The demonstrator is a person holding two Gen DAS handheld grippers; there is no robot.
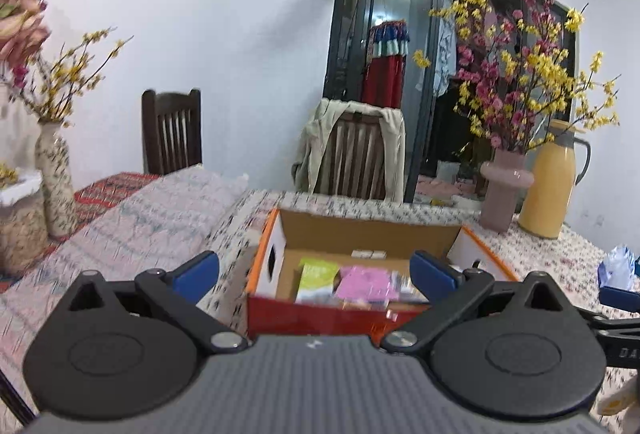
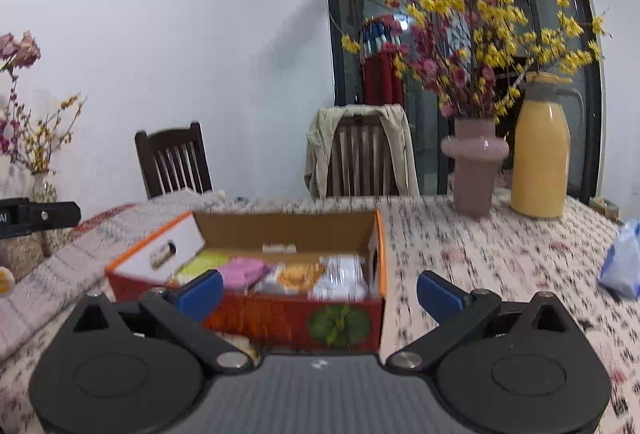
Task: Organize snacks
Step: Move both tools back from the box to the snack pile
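Snacks look nearly all boxed; your hands are free.
The box (image 2: 280, 318) sits mid-surface (image 2: 500, 258) holding the packets (image 2: 296, 276); a blue bag (image 2: 624, 266) lies by the right edge; both left gripper (image 1: 314, 272) and right gripper (image 2: 320, 292) have jaws spread, empty.

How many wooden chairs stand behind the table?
2. One dark chair stands at the left; another chair, draped with a beige garment, stands before the glass door. Others may be hidden.

Open right tongs (image 2: 320, 294) empty, facing snack-filled cardboard box (image 2: 288, 318), pink vase (image 2: 474, 169) behind
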